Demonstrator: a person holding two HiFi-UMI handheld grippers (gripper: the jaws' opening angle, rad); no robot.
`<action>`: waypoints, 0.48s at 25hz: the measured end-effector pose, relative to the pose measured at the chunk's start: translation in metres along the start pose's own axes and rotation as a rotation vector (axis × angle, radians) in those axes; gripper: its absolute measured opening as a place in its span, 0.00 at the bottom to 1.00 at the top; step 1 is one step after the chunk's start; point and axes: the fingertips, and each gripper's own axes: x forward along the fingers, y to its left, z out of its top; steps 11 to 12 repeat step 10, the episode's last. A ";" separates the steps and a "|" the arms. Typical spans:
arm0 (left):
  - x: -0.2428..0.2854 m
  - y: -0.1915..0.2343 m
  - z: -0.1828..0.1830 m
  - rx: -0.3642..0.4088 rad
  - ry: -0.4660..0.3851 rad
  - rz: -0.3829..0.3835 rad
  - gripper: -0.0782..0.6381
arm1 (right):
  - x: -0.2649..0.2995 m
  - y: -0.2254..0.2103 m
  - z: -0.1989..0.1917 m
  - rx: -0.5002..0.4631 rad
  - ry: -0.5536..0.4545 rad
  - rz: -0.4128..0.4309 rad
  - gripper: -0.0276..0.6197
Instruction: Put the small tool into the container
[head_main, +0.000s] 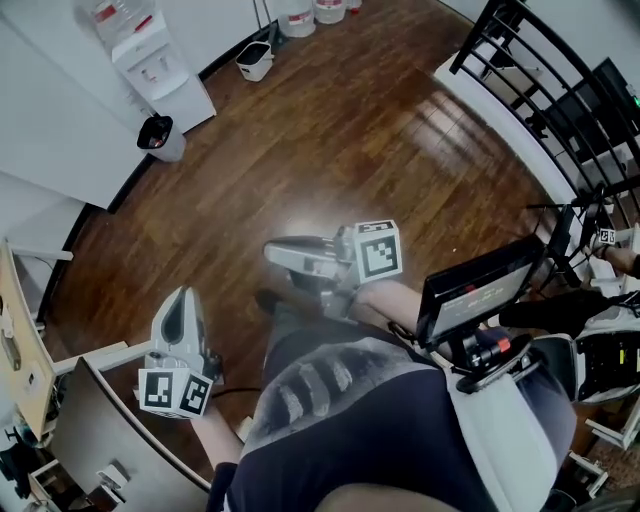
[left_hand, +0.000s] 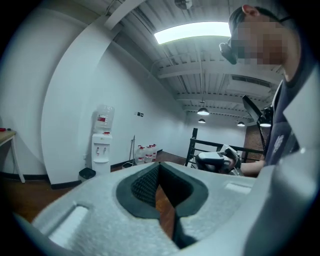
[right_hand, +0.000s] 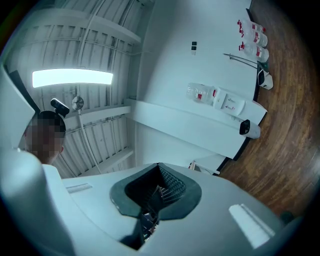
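Left gripper (left_hand: 165, 201) and right gripper (right_hand: 149, 212) are both clenched shut with nothing between the jaws, held above a dark wooden floor (head_main: 330, 130). A water dispenser (head_main: 152, 60) stands beyond; no view shows the small tool.

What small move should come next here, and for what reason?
Probably turn to look for the tool: both the left gripper and the right gripper are shut and empty, and neither tool nor container is in view.
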 end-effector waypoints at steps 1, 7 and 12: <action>0.004 0.009 0.001 -0.003 -0.002 -0.020 0.11 | 0.009 -0.003 0.004 0.005 -0.008 0.006 0.04; 0.012 0.098 0.028 -0.004 -0.033 0.018 0.11 | 0.088 -0.015 0.022 -0.002 0.002 0.006 0.04; 0.008 0.141 0.052 -0.039 -0.070 -0.002 0.11 | 0.140 -0.024 0.036 -0.032 0.034 -0.017 0.04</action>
